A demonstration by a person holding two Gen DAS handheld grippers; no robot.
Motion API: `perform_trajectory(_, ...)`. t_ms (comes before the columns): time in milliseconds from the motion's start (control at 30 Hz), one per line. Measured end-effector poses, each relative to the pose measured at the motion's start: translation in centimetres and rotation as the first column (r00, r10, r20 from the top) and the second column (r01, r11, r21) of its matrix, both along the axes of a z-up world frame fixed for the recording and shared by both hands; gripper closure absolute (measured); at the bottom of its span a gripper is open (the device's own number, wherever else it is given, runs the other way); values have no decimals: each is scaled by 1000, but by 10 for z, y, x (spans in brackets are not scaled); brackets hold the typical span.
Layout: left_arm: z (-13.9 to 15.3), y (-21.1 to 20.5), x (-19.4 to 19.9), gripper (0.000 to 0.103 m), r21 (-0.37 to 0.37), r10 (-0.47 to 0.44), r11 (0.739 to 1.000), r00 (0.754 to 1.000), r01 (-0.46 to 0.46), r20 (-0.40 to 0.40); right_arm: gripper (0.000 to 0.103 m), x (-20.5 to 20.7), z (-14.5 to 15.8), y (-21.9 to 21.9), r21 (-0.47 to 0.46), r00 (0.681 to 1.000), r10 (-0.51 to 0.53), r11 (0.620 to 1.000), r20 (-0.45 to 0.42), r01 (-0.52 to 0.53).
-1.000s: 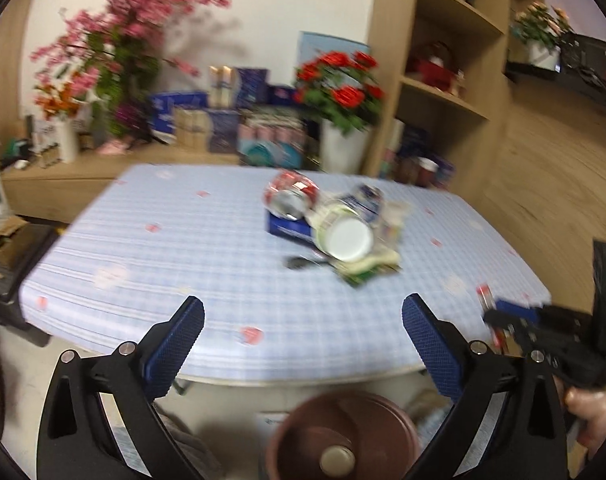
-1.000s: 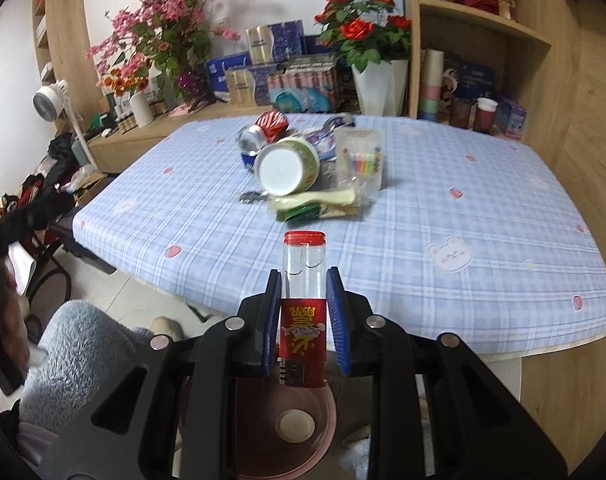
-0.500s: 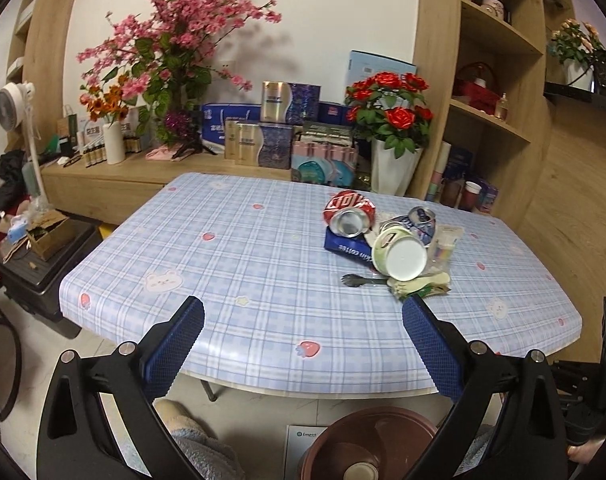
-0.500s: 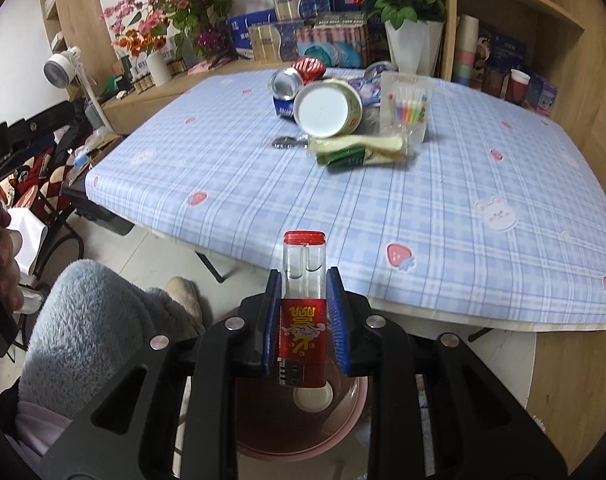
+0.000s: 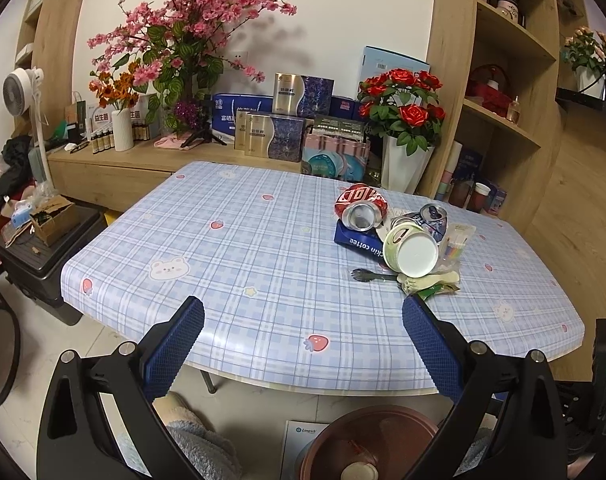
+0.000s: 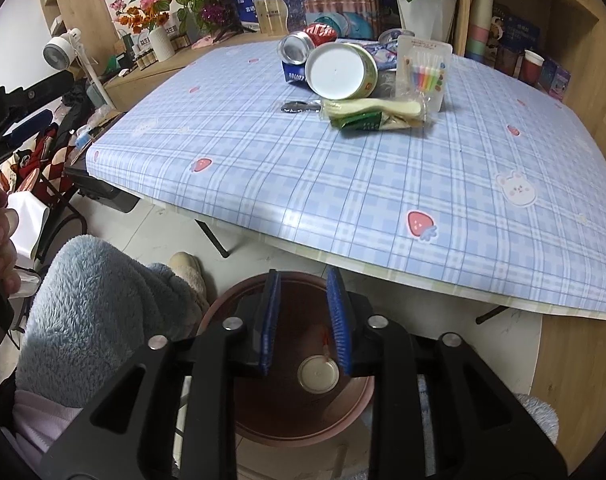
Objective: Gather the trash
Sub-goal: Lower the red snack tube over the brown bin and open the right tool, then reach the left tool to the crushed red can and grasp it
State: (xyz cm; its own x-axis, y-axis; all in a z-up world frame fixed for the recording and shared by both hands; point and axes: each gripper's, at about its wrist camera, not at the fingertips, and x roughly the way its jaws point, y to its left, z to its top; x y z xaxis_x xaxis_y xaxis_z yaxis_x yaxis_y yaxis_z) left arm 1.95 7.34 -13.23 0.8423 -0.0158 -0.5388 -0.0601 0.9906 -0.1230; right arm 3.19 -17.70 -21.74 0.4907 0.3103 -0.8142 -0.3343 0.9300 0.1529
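Note:
A heap of trash lies on the plaid table point(image 5: 263, 248): a crushed red can point(image 5: 361, 210), a green paper cup point(image 5: 411, 250) on its side, a blue coffee box point(image 5: 357, 240), a black spoon point(image 5: 369, 276) and wrappers point(image 5: 431, 282). The heap also shows in the right wrist view, with the cup point(image 6: 339, 70) and a candle packet point(image 6: 423, 72). My right gripper point(image 6: 303, 322) is slightly open and empty over the brown bin point(image 6: 303, 392) on the floor. A red lighter point(image 6: 325, 340) lies inside the bin. My left gripper point(image 5: 303, 340) is wide open and empty before the table's near edge.
The bin point(image 5: 367, 444) stands on the floor below the table's front edge. A leg in blue fleece point(image 6: 103, 308) is left of it. Behind the table stand a sideboard with boxes point(image 5: 279, 128), flower vases point(image 5: 403, 160) and a wooden shelf point(image 5: 503, 100).
My right gripper lowered over the bin and let go of the lighter, which now lies in the bin. My left gripper pulled back and swung left from the table.

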Motion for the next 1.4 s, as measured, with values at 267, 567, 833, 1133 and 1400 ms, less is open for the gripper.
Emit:
perform_trajectory(267, -1, 4, 2, 6, -4, 17, 1000, 1000, -17, -2, 17, 8, 19, -17, -12, 994, -74, 997, 85, 75)
perform_trajectory(567, -1, 5, 8, 6, 7, 21, 1000, 1000, -21, -1, 7, 36, 53, -57, -38, 963, -190, 979, 192, 201)
perform_trajectory(833, 1, 6, 20, 6, 18, 31, 999, 1000, -31, 1, 6, 55, 70, -79, -57, 940, -232, 966, 250, 253)
perform_trajectory(1133, -5, -2, 43, 6, 43, 11, 999, 1000, -10, -22, 6, 72, 69, -86, -58, 938, -237, 964, 254, 260)
perform_trajectory(1400, -14, -16, 77, 6, 54, -49, 997, 997, 52, -60, 6, 103, 52, -92, -74, 938, -245, 960, 244, 270)
